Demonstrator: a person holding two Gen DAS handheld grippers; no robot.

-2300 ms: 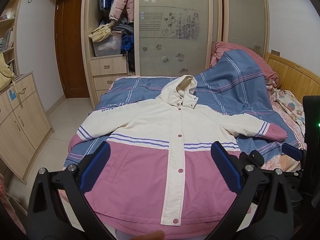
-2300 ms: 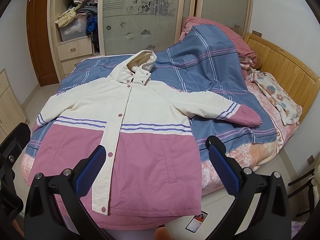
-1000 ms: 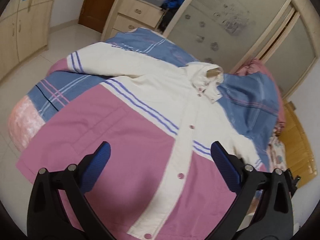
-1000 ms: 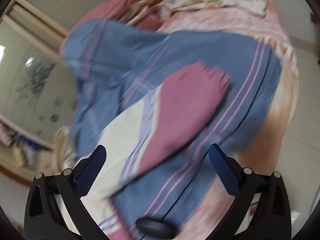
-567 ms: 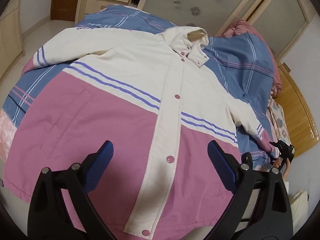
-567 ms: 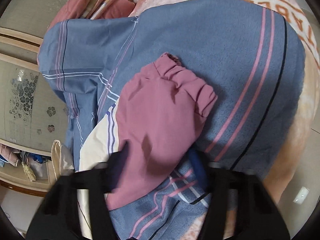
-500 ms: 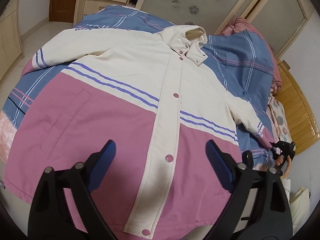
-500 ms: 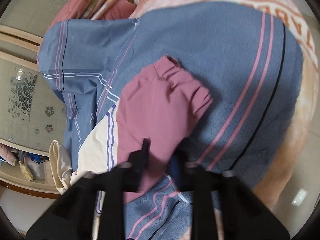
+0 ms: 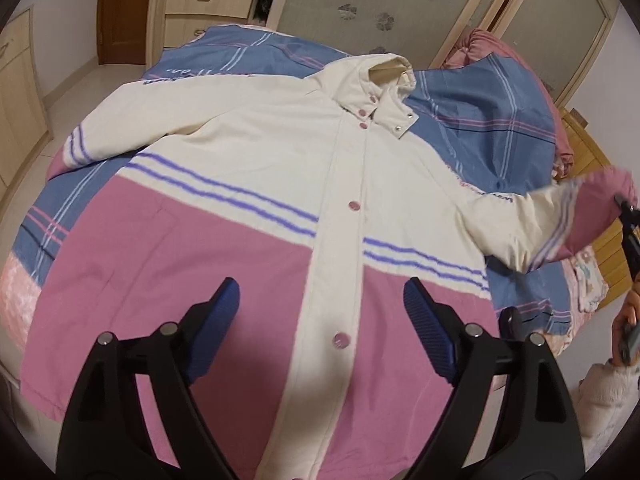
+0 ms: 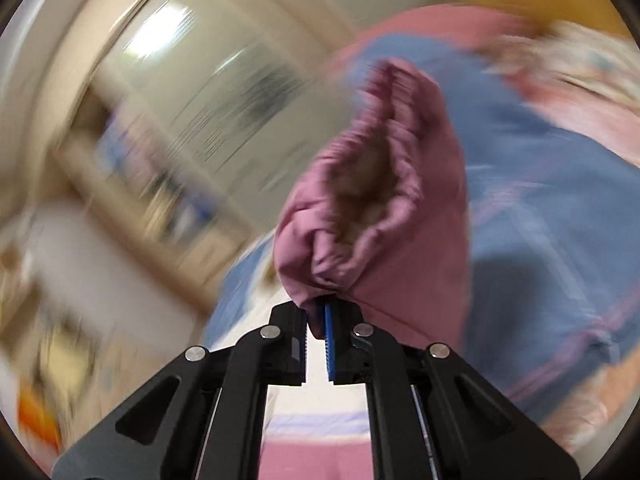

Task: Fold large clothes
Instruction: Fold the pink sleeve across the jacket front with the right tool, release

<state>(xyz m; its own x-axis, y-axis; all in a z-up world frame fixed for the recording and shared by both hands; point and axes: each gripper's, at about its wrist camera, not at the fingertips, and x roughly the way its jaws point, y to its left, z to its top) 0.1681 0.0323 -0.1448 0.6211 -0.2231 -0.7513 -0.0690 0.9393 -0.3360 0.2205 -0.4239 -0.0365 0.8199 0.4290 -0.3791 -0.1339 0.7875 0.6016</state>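
Observation:
A large cream and pink hooded jacket (image 9: 248, 216) lies front up, buttoned, on the bed. My left gripper (image 9: 320, 312) is open and empty, hovering above the pink lower front near the button strip. My right gripper (image 10: 318, 320) is shut on the pink cuff (image 10: 372, 200) of the jacket's right-hand sleeve and holds it lifted off the bed. In the left wrist view that sleeve (image 9: 560, 220) hangs raised at the far right, with the right gripper (image 9: 628, 216) at its cuff. The right wrist view is blurred by motion.
A blue striped quilt (image 9: 480, 120) covers the bed under the jacket and piles up at the back right. A wardrobe with frosted doors (image 9: 380, 4) and drawers (image 9: 208, 4) stands behind. A wooden headboard (image 9: 600, 160) is at the right, a cabinet (image 9: 16, 92) at the left.
My right gripper has closed on the pink cuff and lifted the sleeve off the quilt. My left gripper has stayed open over the jacket's lower front, shifting slightly closer.

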